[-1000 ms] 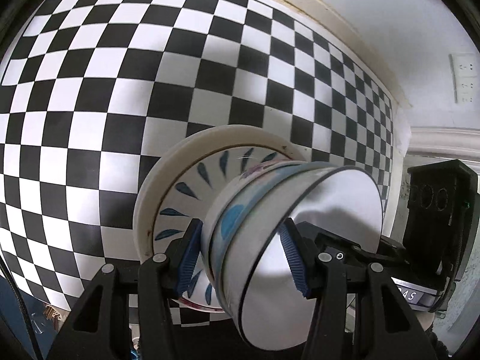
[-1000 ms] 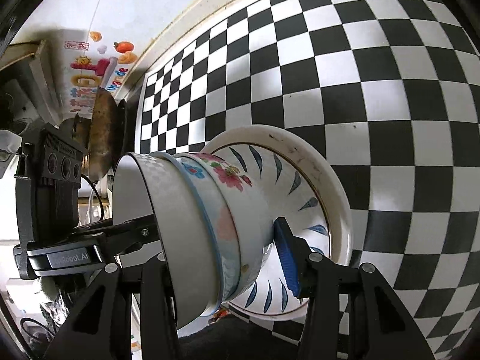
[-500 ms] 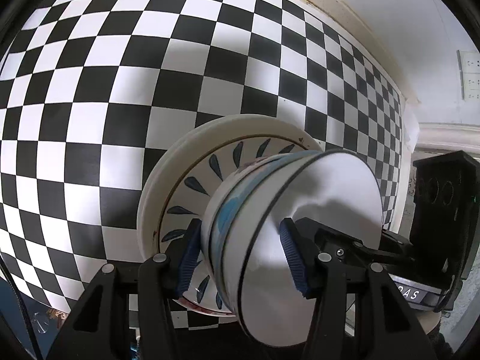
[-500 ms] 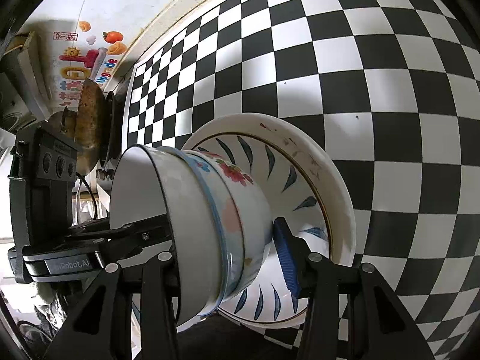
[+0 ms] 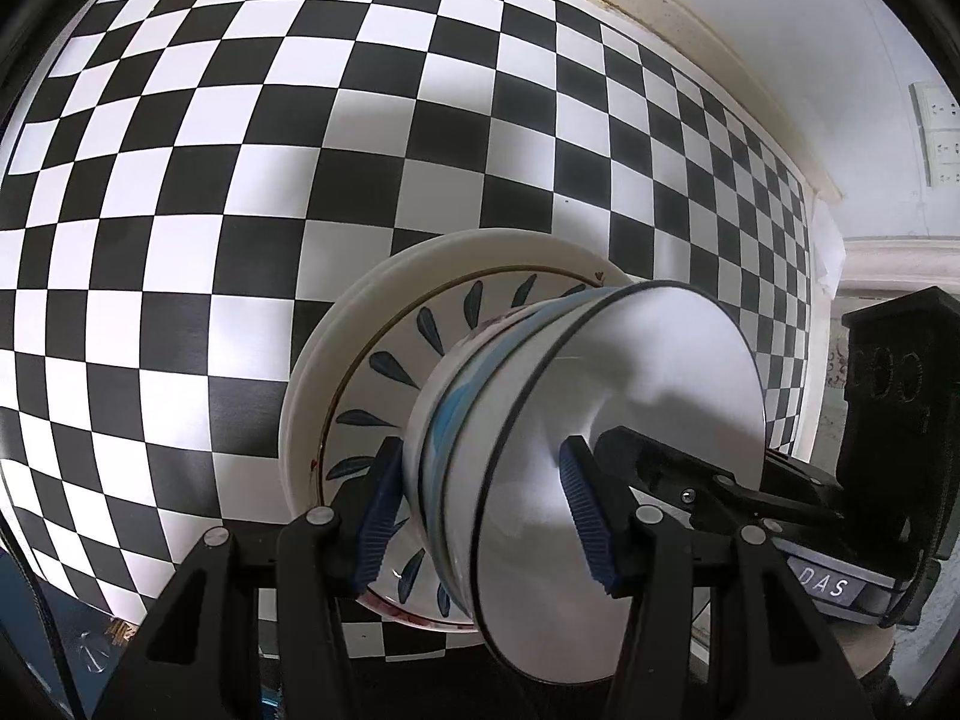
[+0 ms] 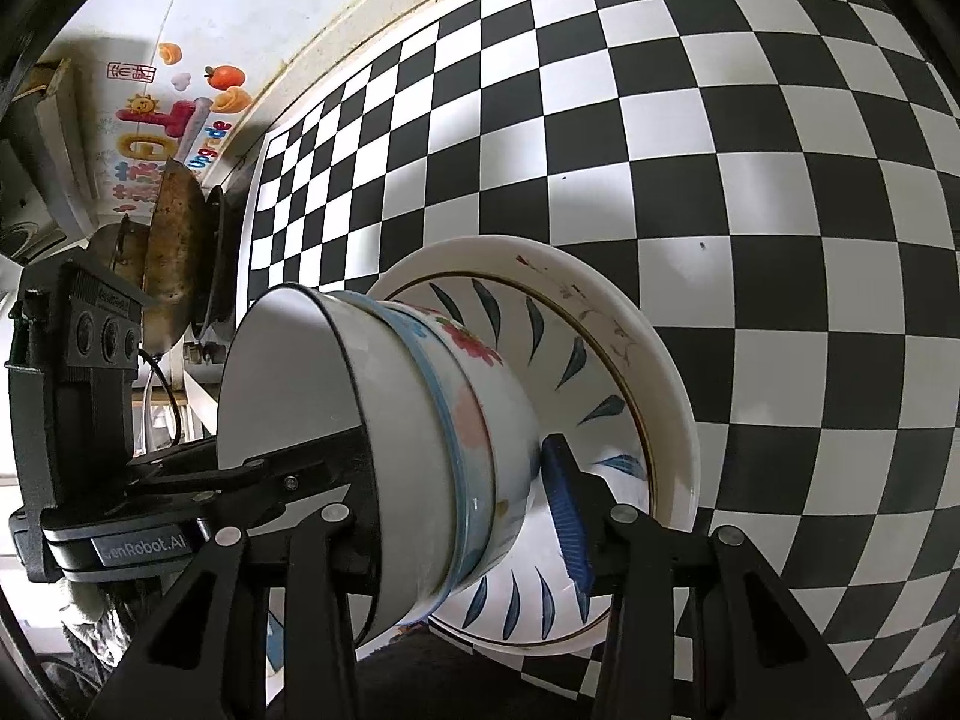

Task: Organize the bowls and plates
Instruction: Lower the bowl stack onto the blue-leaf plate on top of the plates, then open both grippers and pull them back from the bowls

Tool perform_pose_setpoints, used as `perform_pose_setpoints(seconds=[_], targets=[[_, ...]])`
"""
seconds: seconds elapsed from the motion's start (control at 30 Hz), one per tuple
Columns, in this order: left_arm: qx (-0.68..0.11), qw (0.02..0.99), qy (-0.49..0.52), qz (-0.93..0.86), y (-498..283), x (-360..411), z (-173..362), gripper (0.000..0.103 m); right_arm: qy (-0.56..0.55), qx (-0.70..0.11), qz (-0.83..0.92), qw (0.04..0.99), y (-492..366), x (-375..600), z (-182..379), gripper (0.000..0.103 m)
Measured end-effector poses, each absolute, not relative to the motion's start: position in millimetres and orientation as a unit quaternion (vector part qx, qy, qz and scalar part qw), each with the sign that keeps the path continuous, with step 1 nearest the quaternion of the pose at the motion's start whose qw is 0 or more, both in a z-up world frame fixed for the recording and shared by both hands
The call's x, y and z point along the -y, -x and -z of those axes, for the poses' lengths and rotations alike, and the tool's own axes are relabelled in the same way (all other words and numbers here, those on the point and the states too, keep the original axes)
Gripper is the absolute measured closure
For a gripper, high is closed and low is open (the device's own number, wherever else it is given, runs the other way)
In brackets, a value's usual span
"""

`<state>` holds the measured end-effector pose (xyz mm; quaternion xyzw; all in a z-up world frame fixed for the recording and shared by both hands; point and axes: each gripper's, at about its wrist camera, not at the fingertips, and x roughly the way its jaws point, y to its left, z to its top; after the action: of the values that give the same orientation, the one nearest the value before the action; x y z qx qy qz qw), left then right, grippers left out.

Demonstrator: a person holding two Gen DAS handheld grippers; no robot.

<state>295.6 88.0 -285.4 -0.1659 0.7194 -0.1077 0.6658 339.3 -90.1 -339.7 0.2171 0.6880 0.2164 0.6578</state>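
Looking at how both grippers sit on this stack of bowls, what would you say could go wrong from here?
1. The right gripper is closing on the nested bowls; a harder squeeze could pinch or chip a rim.
2. The left gripper straddles the same stack, so uneven pulling might tilt it.
3. The bowls sit on stacked plates and could slide.

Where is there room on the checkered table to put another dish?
The checkered cloth is bare beside and beyond the plates, up to the wall edge. Crowded: the bowls stacked on those plates, and the pans at the far end.
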Motion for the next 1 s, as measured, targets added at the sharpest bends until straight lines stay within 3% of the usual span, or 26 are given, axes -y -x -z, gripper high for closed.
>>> perform_pose_setpoints(seconds=[0.27, 0.5, 0.6, 0.67, 0.7, 0.87, 1.0], targets=[[-0.703, 0.686, 0.162, 0.094, -292.9, -94.4, 267.9, 0.053, -0.217, -0.678, -0.208, 0.671, -335.4, 95.6, 326.0, 0.057], [-0.651, 0.751, 0.096, 0.045, -277.8, -103.3, 220.1, 0.052, -0.15, -0.647, -0.17, 0.728, -319.6, 99.7, 277.4, 0.057], [-0.632, 0.771, 0.073, 0.027, -268.2, -106.9, 203.2, 0.052, -0.118, -0.63, -0.148, 0.753, -307.1, 100.3, 250.5, 0.046], [-0.616, 0.785, 0.058, 0.023, -262.1, -108.7, 192.9, 0.041, -0.102, -0.614, -0.133, 0.771, -296.6, 99.6, 230.8, 0.022], [-0.607, 0.793, 0.048, 0.024, -258.6, -108.7, 187.6, 0.037, -0.095, -0.607, -0.126, 0.778, -292.0, 98.9, 222.8, 0.019], [-0.572, 0.819, 0.029, 0.029, -241.9, -108.2, 166.4, 0.018, -0.058, -0.572, -0.078, 0.814, -268.1, 93.1, 185.6, 0.014], [-0.55, 0.834, 0.019, 0.032, -227.8, -105.6, 149.8, 0.01, -0.057, -0.549, -0.056, 0.832, -248.5, 91.5, 164.0, 0.013]])
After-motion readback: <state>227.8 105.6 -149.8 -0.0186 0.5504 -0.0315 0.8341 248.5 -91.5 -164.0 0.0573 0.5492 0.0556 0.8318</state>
